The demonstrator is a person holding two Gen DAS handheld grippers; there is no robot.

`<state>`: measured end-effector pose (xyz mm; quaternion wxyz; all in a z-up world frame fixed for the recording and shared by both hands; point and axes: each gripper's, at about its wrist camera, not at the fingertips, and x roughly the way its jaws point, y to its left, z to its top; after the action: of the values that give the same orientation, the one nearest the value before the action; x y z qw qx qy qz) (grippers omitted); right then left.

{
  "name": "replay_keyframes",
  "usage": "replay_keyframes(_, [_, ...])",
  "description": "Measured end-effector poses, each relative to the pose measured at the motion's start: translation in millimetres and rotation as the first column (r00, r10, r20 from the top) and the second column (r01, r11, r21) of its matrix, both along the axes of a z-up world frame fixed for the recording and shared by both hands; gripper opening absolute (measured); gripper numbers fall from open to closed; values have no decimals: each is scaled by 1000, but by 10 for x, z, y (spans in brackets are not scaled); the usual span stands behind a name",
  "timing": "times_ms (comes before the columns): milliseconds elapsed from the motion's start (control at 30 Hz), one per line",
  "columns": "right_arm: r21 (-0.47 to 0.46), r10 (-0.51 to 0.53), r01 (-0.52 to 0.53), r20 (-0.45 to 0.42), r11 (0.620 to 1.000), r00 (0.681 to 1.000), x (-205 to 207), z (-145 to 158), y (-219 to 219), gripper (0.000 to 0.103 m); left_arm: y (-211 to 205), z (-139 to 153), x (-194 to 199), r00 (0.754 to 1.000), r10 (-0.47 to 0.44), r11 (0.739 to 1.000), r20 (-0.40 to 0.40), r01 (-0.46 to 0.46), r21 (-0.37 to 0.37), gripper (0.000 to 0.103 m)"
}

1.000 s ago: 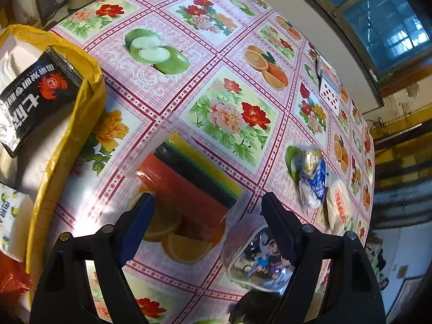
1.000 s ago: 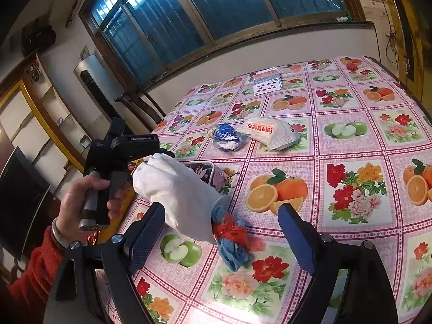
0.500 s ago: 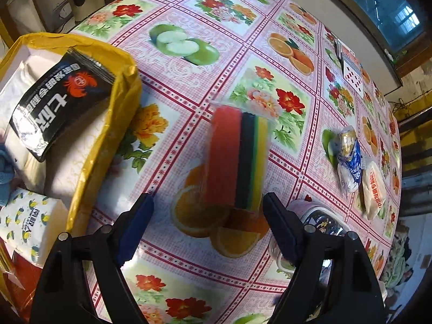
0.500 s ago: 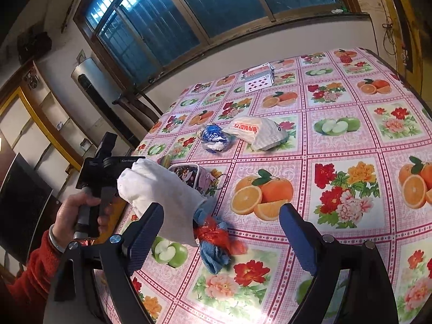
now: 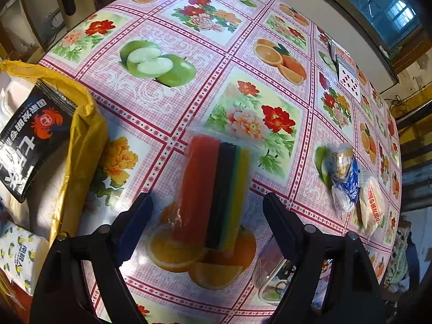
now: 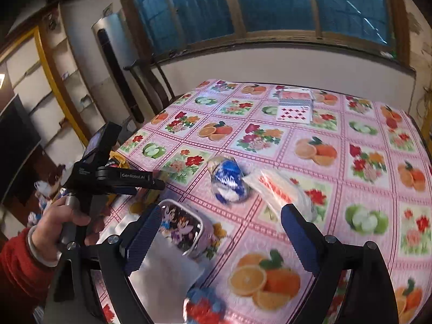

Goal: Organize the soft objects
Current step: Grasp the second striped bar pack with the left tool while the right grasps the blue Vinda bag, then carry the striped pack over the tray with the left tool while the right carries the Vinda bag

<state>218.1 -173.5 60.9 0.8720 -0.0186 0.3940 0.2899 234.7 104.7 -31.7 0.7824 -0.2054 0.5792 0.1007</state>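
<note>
A clear pack of sponges (image 5: 213,189), red, black, green and yellow, lies on the fruit-print tablecloth (image 5: 172,102). My left gripper (image 5: 208,216) is open, and the pack's near half sits between its fingers without touching them. My right gripper (image 6: 221,240) is open over the table with nothing held. A white cloth (image 6: 164,278) lies below its left finger, and a blue and red cloth (image 6: 205,307) lies at the bottom edge. A cartoon-print pouch (image 6: 183,226) rests beside that finger. The right wrist view is blurred.
A yellow bag (image 5: 83,135) at the left holds a black snack packet (image 5: 29,140) and a tissue pack (image 5: 19,253). A blue and white packet (image 6: 229,178) and a white packet (image 6: 280,189) lie mid-table, playing cards (image 6: 294,108) farther back. A hand (image 6: 67,221) holds the left gripper.
The left gripper has swung round and drawn nearer, so the sponge pack now lies lengthways between its fingers. The right gripper has moved forward past the white cloth and tilted up.
</note>
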Motion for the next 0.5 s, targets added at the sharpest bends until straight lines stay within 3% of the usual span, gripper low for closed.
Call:
replay_keyframes(100, [-77,78,-82,-51,994,996,454,-128,343,91,-85,-8,11,999,-47,999,-6,47,17,84])
replay_keyframes(300, [-199,102,-127,-136,972,986,985,-664,846,88,-117,-4,81,995,-97,993,-6,98,73,84])
replay_keyframes(367, [-217,101,-133,-156,967,983,1072,-817,950,80,-137,-10,108,993,-114,988,-4,114,106,84])
replay_keyframes(433, [-262,80,-124,-171,957,982,1105,-941,1012,62,-135,-4,133,993,-120,986,1,119,118,84])
replay_keyframes(500, [-280,55,-98,-155,955,986,1102,-985,1005,54,-148,2,153,990,-137,980,10,134,144,82])
